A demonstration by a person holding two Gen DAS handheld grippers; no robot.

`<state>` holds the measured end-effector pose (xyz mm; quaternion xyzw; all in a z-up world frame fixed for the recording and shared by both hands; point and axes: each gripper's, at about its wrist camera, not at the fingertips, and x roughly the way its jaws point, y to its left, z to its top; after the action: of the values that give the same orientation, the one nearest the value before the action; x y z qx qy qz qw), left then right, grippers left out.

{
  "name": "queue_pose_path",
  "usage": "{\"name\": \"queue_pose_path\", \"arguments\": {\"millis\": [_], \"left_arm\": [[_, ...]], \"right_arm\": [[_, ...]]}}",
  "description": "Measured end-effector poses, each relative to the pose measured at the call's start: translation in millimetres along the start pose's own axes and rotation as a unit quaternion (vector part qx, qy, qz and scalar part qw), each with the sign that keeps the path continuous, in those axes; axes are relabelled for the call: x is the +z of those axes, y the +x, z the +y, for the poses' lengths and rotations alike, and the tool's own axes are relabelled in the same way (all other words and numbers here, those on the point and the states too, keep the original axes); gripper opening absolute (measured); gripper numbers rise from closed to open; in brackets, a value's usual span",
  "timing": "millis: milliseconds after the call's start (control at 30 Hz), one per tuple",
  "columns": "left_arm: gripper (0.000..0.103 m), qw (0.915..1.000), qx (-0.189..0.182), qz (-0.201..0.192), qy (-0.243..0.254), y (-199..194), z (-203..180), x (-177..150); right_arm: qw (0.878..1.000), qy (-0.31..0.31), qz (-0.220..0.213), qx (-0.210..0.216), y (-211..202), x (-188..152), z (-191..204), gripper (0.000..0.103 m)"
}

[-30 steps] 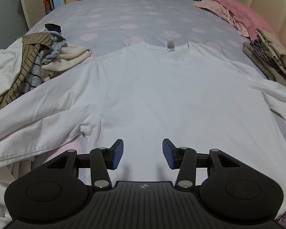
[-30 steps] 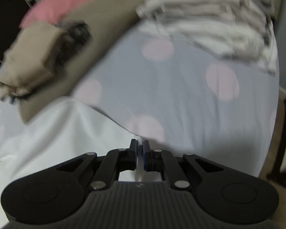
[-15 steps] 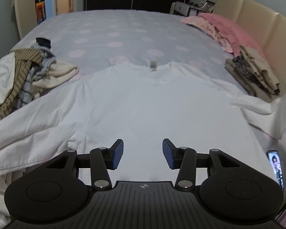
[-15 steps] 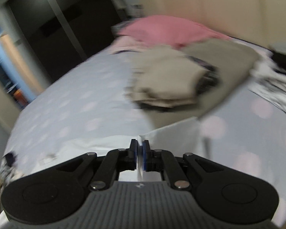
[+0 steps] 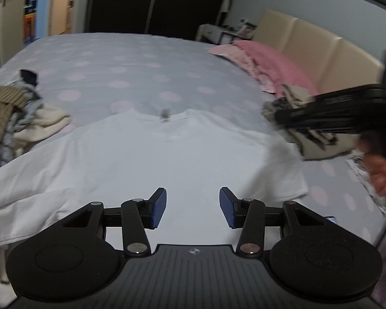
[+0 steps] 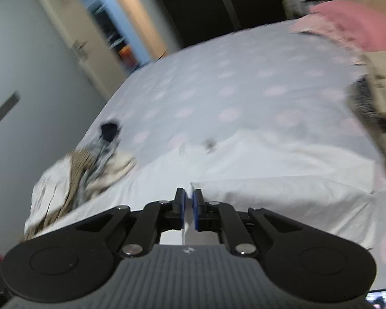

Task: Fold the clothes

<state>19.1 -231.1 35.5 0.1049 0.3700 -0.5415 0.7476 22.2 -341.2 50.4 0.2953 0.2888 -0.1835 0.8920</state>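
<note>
right gripper (image 6: 189, 202) clamps the sleeve edge of the white T-shirt (image 5: 146, 154), carrying it inward for a fold | left gripper (image 5: 192, 207) spread, empty (waiting), shirt flat on the bed (image 5: 121, 59) just ahead

White T-shirt (image 5: 151, 154) with a small grey tag at the neck. Pale grey-blue bed sheet (image 5: 121, 59) with soft pink dots. Pink pillow (image 5: 272, 61) by a cream headboard (image 5: 319, 43). Brown-and-tan striped cloth (image 5: 0, 108) in a pile with cream and grey pieces. Tan folded clothes (image 6: 383, 82) with a dark speckled layer. Black grippers with blue pads (image 5: 158, 207).
</note>
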Motion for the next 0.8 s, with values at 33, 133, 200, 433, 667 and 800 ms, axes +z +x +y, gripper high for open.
{"name": "queue_pose_path", "arguments": {"millis": [33, 133, 200, 433, 667, 800], "left_arm": [[0.046, 1.0, -0.006, -0.001, 0.007, 1, -3, 0], [0.047, 0.9995, -0.018, -0.004, 0.025, 8, -13, 1], [0.047, 0.9993, -0.015, 0.003, 0.033, 18, -16, 3], [0.047, 0.9986, 0.002, 0.053, -0.001, 68, -4, -2], [0.045, 0.9955, 0.002, 0.094, -0.013, 127, 2, 3], [0.045, 0.9906, 0.034, 0.132, -0.011, 164, 8, -3]], "right_arm": [[1.0, -0.009, 0.011, 0.008, 8, -3, 9, 0.007], [0.999, -0.03, 0.034, 0.029, 28, -8, 29, 0.007], [0.998, -0.04, 0.043, 0.035, 36, -12, 40, 0.007], [0.998, -0.033, 0.056, 0.012, 56, -10, 37, 0.011], [0.996, -0.019, 0.074, -0.053, 66, -14, -3, 0.032], [0.994, 0.001, 0.067, -0.085, 55, -10, -34, 0.041]]}}
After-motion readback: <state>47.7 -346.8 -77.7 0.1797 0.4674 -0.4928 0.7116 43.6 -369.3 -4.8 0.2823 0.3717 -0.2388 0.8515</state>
